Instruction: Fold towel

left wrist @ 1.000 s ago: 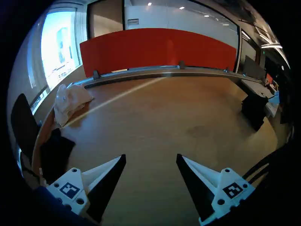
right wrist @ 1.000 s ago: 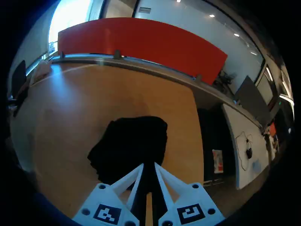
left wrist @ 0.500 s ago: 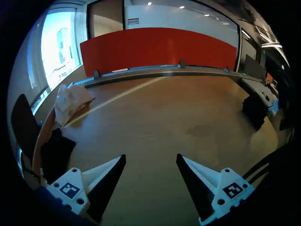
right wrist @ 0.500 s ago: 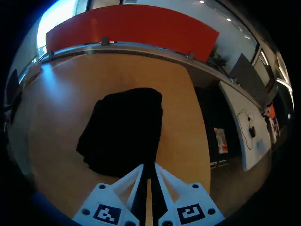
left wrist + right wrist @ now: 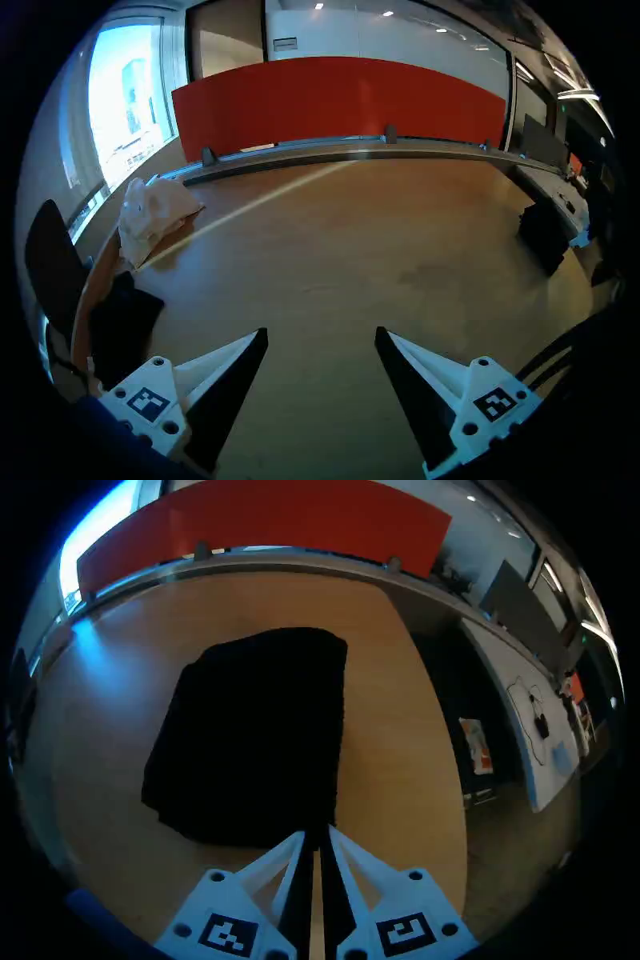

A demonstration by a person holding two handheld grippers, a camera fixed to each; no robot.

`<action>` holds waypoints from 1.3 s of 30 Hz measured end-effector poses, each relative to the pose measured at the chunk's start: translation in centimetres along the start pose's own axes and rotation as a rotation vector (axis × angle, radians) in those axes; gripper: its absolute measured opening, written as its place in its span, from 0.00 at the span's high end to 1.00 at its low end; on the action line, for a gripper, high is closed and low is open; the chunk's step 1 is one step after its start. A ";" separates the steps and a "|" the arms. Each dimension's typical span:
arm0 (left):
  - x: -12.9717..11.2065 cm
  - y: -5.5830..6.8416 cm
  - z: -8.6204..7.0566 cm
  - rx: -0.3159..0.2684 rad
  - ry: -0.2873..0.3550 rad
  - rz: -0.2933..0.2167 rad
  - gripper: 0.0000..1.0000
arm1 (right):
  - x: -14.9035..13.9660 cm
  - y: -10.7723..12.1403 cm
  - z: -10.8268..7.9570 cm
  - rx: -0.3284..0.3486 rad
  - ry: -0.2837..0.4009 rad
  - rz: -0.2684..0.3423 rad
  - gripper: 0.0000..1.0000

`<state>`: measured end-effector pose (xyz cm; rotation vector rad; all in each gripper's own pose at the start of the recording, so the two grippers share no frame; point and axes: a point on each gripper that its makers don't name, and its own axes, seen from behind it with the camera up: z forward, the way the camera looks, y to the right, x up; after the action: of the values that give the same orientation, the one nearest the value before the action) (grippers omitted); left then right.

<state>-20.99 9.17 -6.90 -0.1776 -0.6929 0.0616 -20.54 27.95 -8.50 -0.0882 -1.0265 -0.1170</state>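
Right gripper view: the right tool has its two fingers drawn together, and as far as I can see they pinch the near hem of the black towel. The towel lies spread on the wooden bench, running from the tool at 6 o'clock up toward 12. It leans a little to 11, and its right edge is straighter than its left.

In the left gripper view the left tool stands wide open over bare wood, holding nothing. A crumpled white cloth sits at 10 o'clock, and a dark cloth hangs at the bench edge near 8. A red partition runs along the far side at 12.

I'd judge the towel soft and light, limp enough to sag and bunch wherever it isn't held. It is too dark for me to make out creases or layers. One pinch in the middle of a hem will let the corners droop. The surer hold would be a corner for each tool along the same edge, kept taut while that edge is carried over to the far one. The wood looks smooth, so the cloth may slide when pulled.
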 end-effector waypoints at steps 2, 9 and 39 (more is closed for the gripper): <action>0.0 0.0 0.0 0.000 0.001 0.002 0.00 | 0.0 0.0 0.1 -0.003 -0.001 -0.002 0.95; 0.1 0.1 0.0 -0.001 0.001 -0.003 0.00 | 0.2 -0.2 -0.2 -0.011 0.008 -0.013 0.95; 0.2 0.1 -0.4 -0.010 0.017 -0.009 0.00 | 1.0 -0.6 -3.7 -0.079 0.131 -0.026 0.06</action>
<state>-20.58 9.24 -7.05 -0.1848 -0.6773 0.0482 -16.92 26.85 -9.52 -0.1373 -0.8925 -0.1852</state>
